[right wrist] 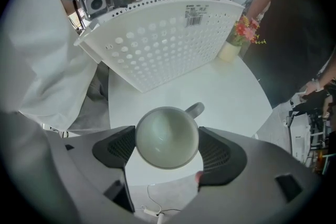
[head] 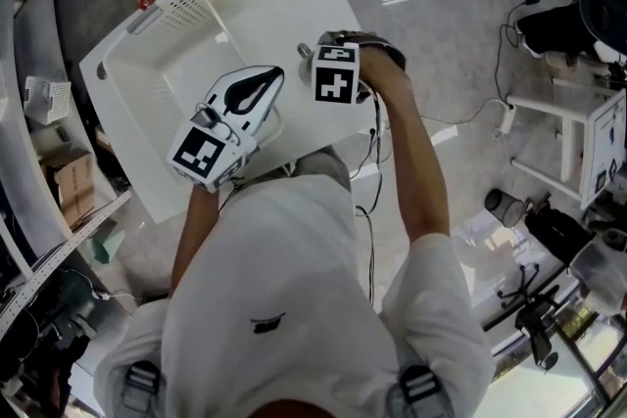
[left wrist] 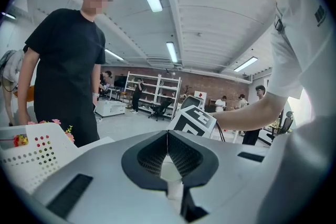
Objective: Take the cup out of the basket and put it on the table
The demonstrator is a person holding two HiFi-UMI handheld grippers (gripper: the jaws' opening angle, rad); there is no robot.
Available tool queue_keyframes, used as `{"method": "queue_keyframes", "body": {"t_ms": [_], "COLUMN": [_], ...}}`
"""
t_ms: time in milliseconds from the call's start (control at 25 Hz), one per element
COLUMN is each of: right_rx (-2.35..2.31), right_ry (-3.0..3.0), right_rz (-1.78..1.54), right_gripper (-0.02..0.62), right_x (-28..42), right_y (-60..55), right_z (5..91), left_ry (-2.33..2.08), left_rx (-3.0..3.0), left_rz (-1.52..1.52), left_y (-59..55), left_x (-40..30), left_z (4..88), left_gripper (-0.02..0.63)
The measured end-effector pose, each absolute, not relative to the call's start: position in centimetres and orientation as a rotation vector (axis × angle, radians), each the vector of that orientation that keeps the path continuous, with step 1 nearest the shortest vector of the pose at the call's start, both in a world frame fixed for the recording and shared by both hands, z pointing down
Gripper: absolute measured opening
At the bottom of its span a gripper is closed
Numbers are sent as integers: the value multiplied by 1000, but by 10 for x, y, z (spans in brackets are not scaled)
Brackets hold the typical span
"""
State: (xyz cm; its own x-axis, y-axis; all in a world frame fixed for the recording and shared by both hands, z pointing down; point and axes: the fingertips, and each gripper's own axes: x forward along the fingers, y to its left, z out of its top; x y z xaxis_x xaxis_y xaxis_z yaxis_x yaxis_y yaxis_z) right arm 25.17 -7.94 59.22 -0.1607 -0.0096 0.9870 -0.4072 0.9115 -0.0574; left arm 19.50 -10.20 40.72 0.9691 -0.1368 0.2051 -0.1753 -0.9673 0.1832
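Cup [right wrist: 167,136]: white, glazed and smooth, round mouth, seen straight down into an empty bowl. A small looped handle sticks out at its upper right in the right gripper view. No print or pattern is visible.

Position: the cup is outside the basket [right wrist: 168,34], over bare desk [right wrist: 226,92], just in front of the basket's outer wall. I cannot tell whether its base touches the desk top.

Right hand-held gripper [right wrist: 168,148]: points down over the cup, jaws spread wide, one on each side of the cup body. The dark pads [right wrist: 119,147], with a fine mesh texture, press against the cup's left and right walls, so this gripper is gripping the cup. The handle lies clear of both pads, pointing away from the camera. In the head view the marker cube [head: 336,73] covers most of the cup.

Basket: white plastic, rectangular, with walls punched in even rows of round holes and a barcode sticker near the rim.

Desk: white, smooth and matt, with a rounded corner.

Left hand-held gripper [left wrist: 168,139]: sits at the basket's near edge, jaws closed tip to tip. A pale patch shows behind the tips; I cannot tell what it is.

Beyond the basket stands a small cream vase [right wrist: 229,51] of pink and red flowers [right wrist: 245,29]. A person in black [left wrist: 65,71] stands beside the desk.
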Motion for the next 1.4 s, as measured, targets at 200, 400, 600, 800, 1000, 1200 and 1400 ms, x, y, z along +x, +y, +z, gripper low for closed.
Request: {"method": "queue_keyframes", "body": {"t_ms": [200,400,600,800,1000,1200,1400], "right_rx": [323,327,328,330,331,334,336], "right_ry": [-1685,-1673,-1664,-1646,-1638,-1631,-1631], "right_rz": [351,342,334,332,335,323,321], "right_gripper": [385,385,385,385,385,385,387], "right_x": [258,258,261,261,262,258,257], "right_y": [-83,-83,-83,-81,-80,-83,-86], "right_z": [607,615,623,628,630,630,631], "left_ry": [-238,-242,-238,-239,-239,-243,-239], "left_rx": [2908,2900,2900,2898,2893,2884,2887], "left_rz": [286,290,292,287,284,296,284], "left_y": [-104,-104,-104,-104,-101,-102,-104], "left_x": [197,194,198,196,196,193,192], "left_z": [411,412,412,411,413,415,414], "left_gripper": [12,12,12,12,12,12,12]}}
